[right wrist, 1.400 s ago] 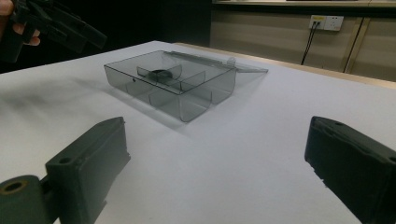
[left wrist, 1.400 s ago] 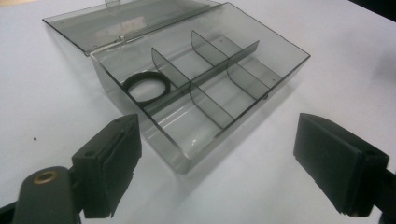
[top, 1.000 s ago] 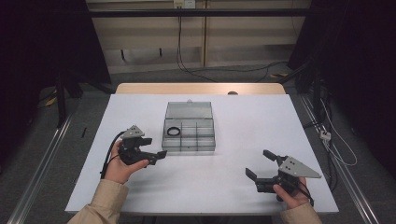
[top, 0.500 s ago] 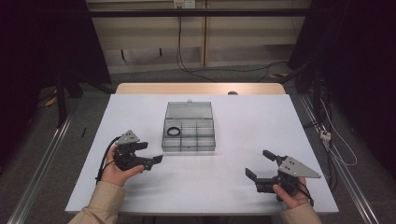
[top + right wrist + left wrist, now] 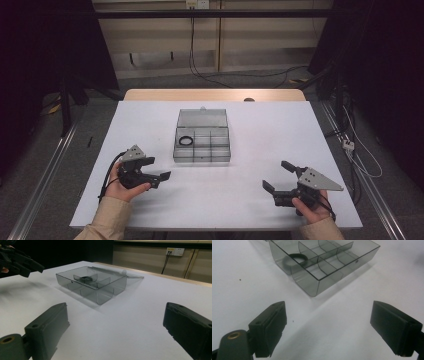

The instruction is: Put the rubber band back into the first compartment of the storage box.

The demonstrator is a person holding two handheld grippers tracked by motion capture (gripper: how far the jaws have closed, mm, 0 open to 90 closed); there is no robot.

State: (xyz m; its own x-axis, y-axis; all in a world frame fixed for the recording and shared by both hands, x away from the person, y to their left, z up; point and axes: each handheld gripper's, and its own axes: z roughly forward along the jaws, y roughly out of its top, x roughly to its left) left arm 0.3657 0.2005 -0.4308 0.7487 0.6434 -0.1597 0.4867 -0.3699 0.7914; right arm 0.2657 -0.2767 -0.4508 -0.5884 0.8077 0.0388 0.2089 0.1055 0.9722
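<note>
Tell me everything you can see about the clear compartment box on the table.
The compartment box is smoky see-through plastic, rectangular, split by thin dividers into small cells. Its lid lies open flat behind it on the white table. A black ring rests in a rear left cell; the other cells look empty. Both open grippers are apart from it.

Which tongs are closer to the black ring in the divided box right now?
Left. The left tongs sit open, near and left of the black ring in the box; the right tongs wait open farther off, near right.
</note>
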